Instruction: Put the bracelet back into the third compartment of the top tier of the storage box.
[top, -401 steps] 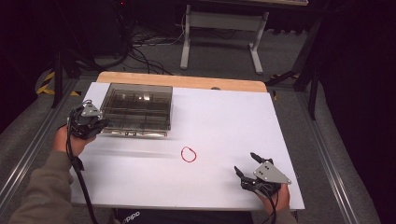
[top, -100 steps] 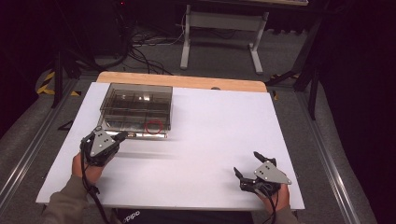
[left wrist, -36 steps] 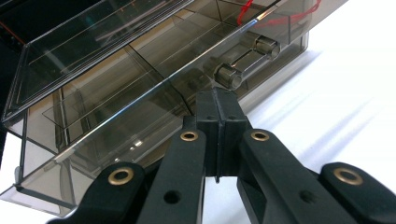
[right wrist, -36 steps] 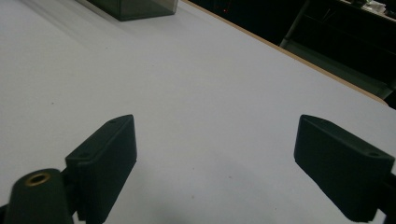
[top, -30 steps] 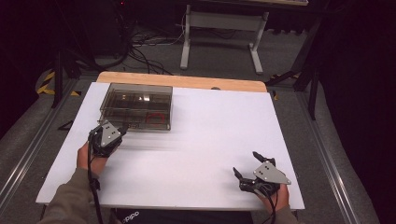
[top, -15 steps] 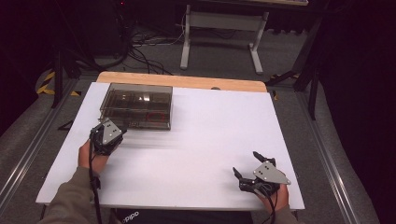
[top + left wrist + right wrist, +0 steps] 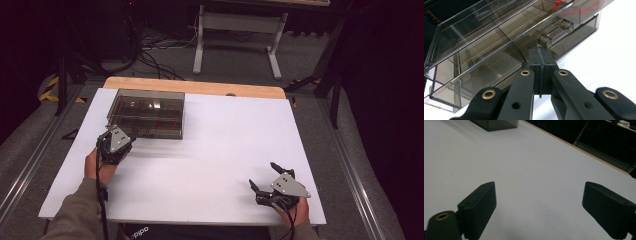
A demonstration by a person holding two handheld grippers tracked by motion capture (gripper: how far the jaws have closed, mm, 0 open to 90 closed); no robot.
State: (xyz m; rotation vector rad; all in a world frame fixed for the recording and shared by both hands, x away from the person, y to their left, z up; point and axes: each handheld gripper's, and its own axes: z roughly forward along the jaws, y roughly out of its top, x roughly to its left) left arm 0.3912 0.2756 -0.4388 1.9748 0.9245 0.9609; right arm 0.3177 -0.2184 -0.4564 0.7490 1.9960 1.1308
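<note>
Left gripper (image 7: 541, 62) pressed against the smoked-plastic drawer box (image 7: 146, 113) at the far left of the white table (image 7: 225, 150).

The box looks rigid, light and slick-walled, likely to slide if pushed; its best hold is judged to be the small cylindrical drawer handle (image 7: 545, 40) on the front. In the left gripper view the jaws are closed together with nothing between them, their tips just below that handle, at or touching the drawer front. A red loop (image 7: 574, 8) lies inside. The right gripper (image 7: 267, 184) rests near the table's front right, well apart, jaws spread wide and empty.
</note>
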